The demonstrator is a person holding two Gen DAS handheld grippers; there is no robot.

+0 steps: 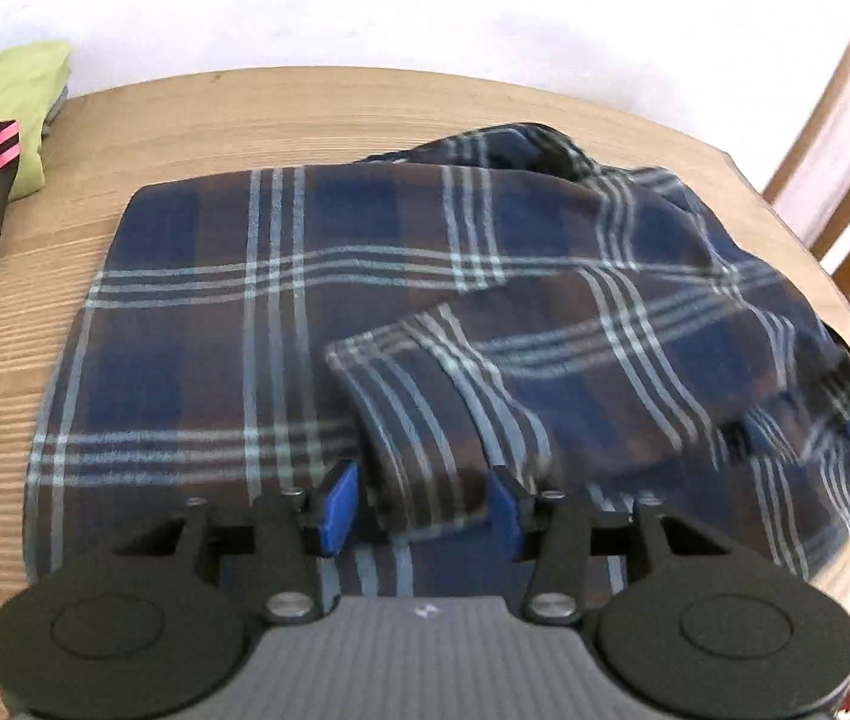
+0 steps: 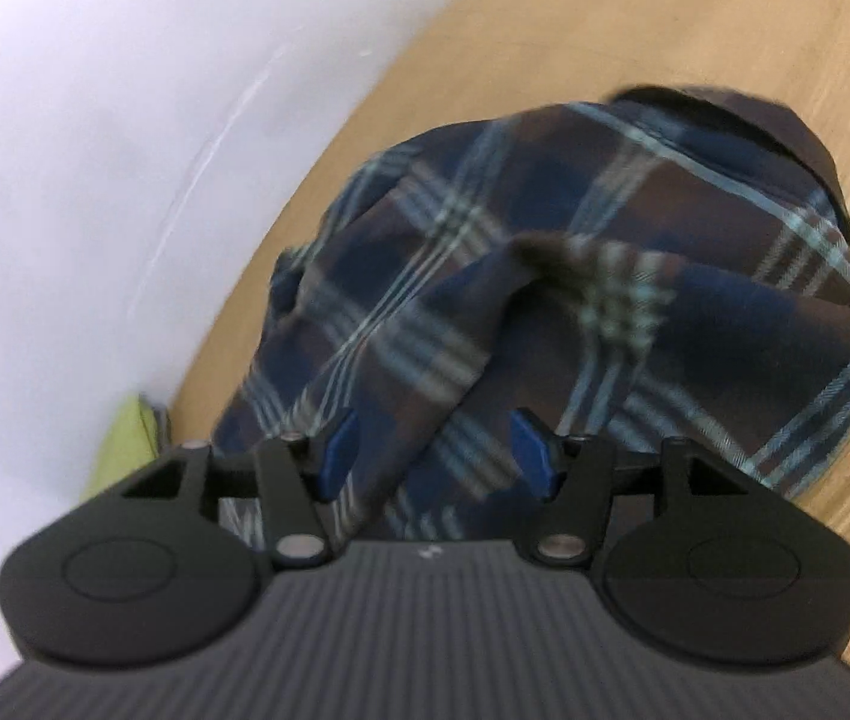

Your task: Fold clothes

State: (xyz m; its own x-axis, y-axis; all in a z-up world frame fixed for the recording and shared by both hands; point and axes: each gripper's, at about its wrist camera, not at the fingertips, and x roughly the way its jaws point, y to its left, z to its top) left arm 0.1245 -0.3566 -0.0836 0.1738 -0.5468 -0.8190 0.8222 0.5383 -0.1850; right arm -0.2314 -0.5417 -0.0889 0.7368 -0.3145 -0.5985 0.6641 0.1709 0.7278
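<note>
The blue-and-brown plaid flannel shirt (image 1: 317,312) lies half-folded on the wooden worktop (image 1: 17,360). Its cuff sits between the left gripper (image 1: 422,507) fingers, parted, not pinching. The right gripper (image 2: 434,450) fingers stand wide over a raised fold. Soft, light, limp; better pinched at hems.

A wooden table (image 1: 365,114) with fine straight grain is seen across the left wrist view, its far edge curved by the lens towards twelve o'clock. Beyond that edge a plain white wall (image 1: 425,0) is shown, marked by a few faint scuffs. At two o'clock, past the table's corner, pale wooden rails (image 1: 833,120) are seen standing close to the wall. In the right wrist view the table is seen from one to four o'clock and the wall from nine to eleven
</note>
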